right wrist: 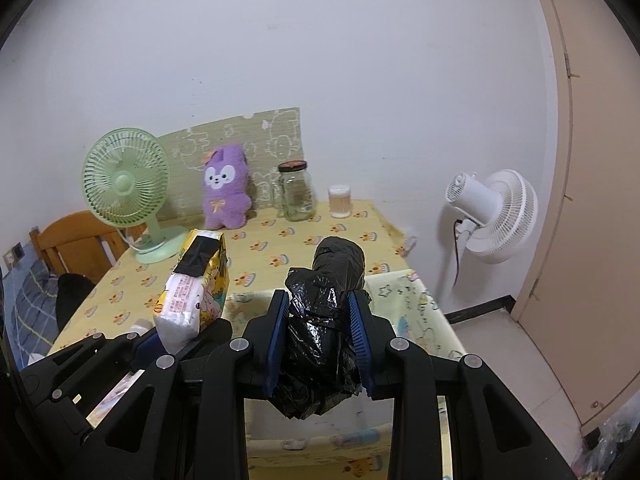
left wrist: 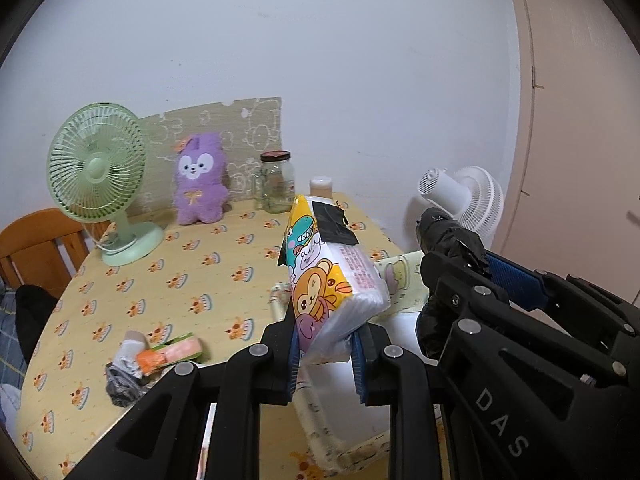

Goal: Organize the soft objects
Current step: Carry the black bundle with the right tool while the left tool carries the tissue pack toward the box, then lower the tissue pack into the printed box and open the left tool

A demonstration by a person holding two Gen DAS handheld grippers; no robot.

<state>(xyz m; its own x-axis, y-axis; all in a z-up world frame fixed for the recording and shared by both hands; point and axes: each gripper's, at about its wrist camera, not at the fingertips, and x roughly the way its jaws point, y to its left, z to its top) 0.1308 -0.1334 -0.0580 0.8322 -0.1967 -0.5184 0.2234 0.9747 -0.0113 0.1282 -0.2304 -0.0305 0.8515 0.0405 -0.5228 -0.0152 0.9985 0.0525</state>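
We find the left gripper (left wrist: 326, 354) clamped on the tissue pack (left wrist: 334, 272) — long axis toward twelve o'clock — and the right gripper (right wrist: 320, 346) clamped on the black bag roll (right wrist: 326, 312). Both hang over the fabric bin (right wrist: 416, 300) — the right gripper nearer, in our judgement.

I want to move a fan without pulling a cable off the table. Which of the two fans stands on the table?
The green fan, on the table's far left beside the purple plush. The white fan stands off the table's right edge.

Both wrist views look forward and slightly down along their fingers, close above the table (left wrist: 224, 264). Both share the green fan (right wrist: 124, 184) and back wall.
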